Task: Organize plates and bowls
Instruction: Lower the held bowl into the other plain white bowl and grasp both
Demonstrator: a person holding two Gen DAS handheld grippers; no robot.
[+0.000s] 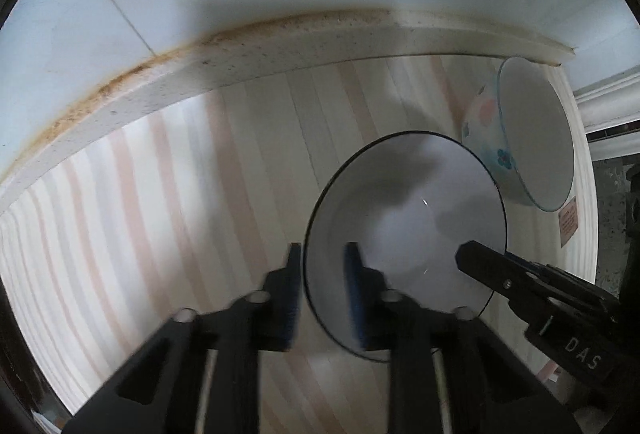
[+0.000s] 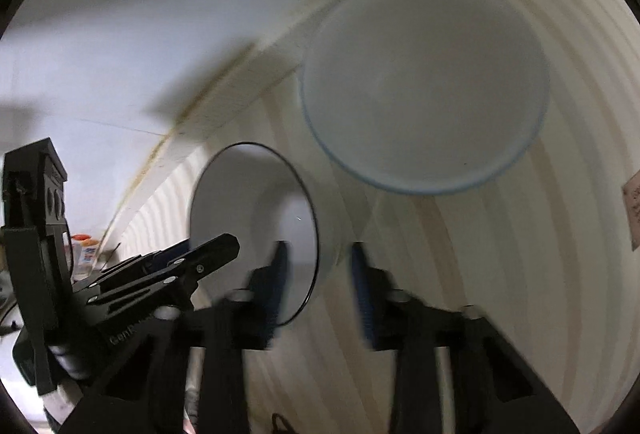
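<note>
Bowls are what this moment turns on: a white ceramic bowl with a thin dark rim stands on the pale striped tabletop, and a larger white bowl with a light-blue rim and pastel flower prints on its outside stands just beside it, nearer the wall; the two look apart or barely touching, and I cannot tell which; the left gripper has its blue-padded fingers set narrowly astride the near wall of the dark-rimmed bowl, one outside and one inside, but whether they pinch it cannot be told from the blur; in the right wrist view the right gripper shows its fingers fairly wide, also straddling that bowl's rim on the opposite side, with no firm contact visible; the flowered bowl lies ahead of it, untouched; judging by this, the sorting looks early: neither bowl is nested or stacked, no plates appear in either view, and what is left seems to be lifting one bowl into the other and dealing with any plates out of sight.
</note>
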